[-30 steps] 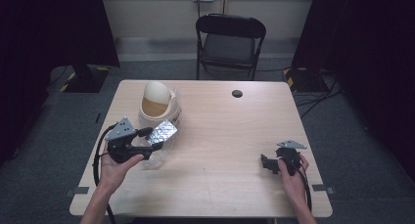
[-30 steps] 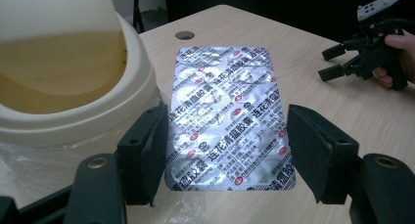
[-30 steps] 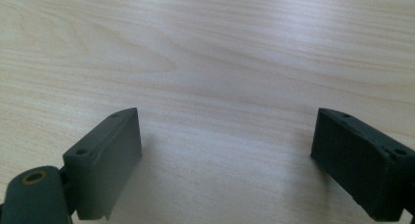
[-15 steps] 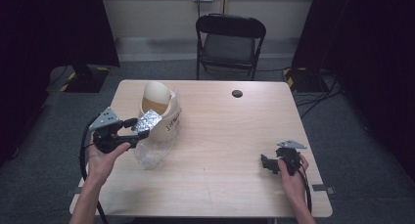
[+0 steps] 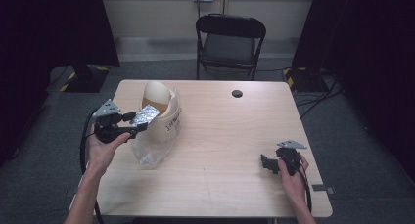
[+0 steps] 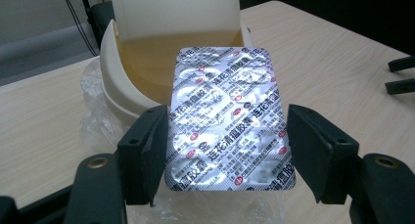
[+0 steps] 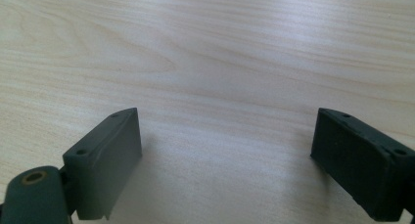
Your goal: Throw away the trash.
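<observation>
High view: a light wood tabletop (image 5: 220,150) is seen on grey carpet, with a black folding chair (image 5: 230,43) behind it and dark curtains at both sides. A small black disc (image 5: 237,93) lies near the far edge. A cream swing-lid bin (image 5: 159,111) stands at the left, on a clear plastic bag (image 5: 149,150). The left gripper (image 5: 139,123) is held by the left hand (image 5: 105,148) off the left edge, jaws pointed right at the bin. The right gripper (image 5: 266,163) is held low at the near right.

Left gripper view: a silver blister pack (image 6: 230,116) is seen between the jaws, touching the left one, with a gap at the right one; a firm grip cannot be confirmed. The bin opening (image 6: 161,62) lies just beyond.

Right gripper view: jaws are spread wide over bare tabletop (image 7: 220,62).

Against 0.5 s ago, the left gripper and pack are little shifted; the right gripper is unmoved.
</observation>
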Available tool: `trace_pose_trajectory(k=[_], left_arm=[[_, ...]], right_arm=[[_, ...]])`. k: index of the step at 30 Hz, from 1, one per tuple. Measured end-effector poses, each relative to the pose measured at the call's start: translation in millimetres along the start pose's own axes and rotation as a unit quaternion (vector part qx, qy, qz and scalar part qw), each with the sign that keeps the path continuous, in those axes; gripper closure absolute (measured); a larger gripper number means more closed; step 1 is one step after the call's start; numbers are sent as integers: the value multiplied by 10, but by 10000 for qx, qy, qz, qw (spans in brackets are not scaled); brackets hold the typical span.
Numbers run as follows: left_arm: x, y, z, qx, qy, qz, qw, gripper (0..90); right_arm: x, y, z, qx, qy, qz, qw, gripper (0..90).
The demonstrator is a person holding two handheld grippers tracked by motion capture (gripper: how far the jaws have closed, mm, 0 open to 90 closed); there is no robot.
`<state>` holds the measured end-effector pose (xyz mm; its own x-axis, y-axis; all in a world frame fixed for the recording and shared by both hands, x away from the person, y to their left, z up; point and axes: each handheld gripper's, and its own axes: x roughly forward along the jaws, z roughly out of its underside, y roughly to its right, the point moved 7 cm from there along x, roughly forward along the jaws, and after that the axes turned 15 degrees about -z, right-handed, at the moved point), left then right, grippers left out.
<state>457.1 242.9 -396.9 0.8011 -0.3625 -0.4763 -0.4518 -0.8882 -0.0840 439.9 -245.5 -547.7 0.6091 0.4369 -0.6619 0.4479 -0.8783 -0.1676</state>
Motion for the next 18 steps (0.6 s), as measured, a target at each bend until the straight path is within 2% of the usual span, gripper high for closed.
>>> trace_pose_trajectory(k=[3,6,7,14,18], left_arm=[[48,-15,-31,85,-107,-45,9999,341],[97,-36,-51,-29,-168,-22,9999,341],[112,-51,-52,28,-196,-46,9998,342],[144,-74,-116,-77,-161,-37,9998,341],[134,-81,-153,-67,-108,-28,9999,341]], right_arm=[[0,0,0,1,0,1,10000,104],[0,0,0,-4,0,1,10000,104],[0,0,0,-4,1,1,10000,104],[0,1,0,-4,0,1,10000,104],[0,1,0,-4,0,1,10000,104]])
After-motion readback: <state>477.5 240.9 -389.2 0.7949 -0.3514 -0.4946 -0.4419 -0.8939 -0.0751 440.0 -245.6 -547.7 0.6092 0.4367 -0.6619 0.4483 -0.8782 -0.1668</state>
